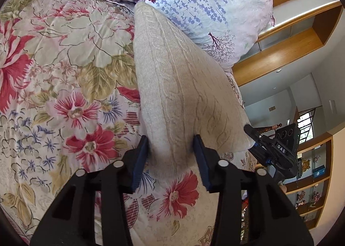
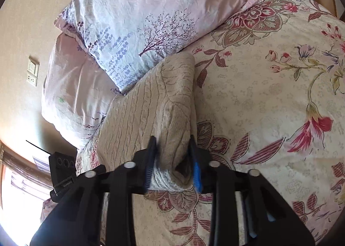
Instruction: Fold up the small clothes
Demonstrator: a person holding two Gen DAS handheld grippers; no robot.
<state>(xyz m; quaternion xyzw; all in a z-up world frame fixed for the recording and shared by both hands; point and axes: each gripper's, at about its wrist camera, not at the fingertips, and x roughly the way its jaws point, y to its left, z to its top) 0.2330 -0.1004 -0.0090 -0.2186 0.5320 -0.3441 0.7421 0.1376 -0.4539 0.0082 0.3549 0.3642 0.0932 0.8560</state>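
1. The beige knit garment [image 1: 172, 86] lies lengthwise on the floral bedspread [image 1: 64, 73], its far end against the lavender-print pillow [image 1: 204, 8].
2. The left hand-held gripper [image 1: 171, 155] has its blue pads on either side of the garment's near edge, with cloth filling the gap; both pads appear to press the knit, so it is clamped on the garment.
3. The right hand-held gripper [image 2: 173, 159] is clamped on a bunched, rolled corner of the same garment [image 2: 151, 105]; the cloth is pinched between its pads and lifted off the bedspread [image 2: 269, 105].
4. In the left wrist view the right hand-held gripper [image 1: 258, 140] shows at the garment's right corner; its fingertips are partly hidden by cloth.
5. What kind of garment this is cannot be told: folds hide its shape and its underside.
6. A second pink pillow [image 2: 75, 86] is partly covered by the first pillow [image 2: 151, 19].
7. Wooden shelves [image 1: 286, 56] are cut off at the frame edge.
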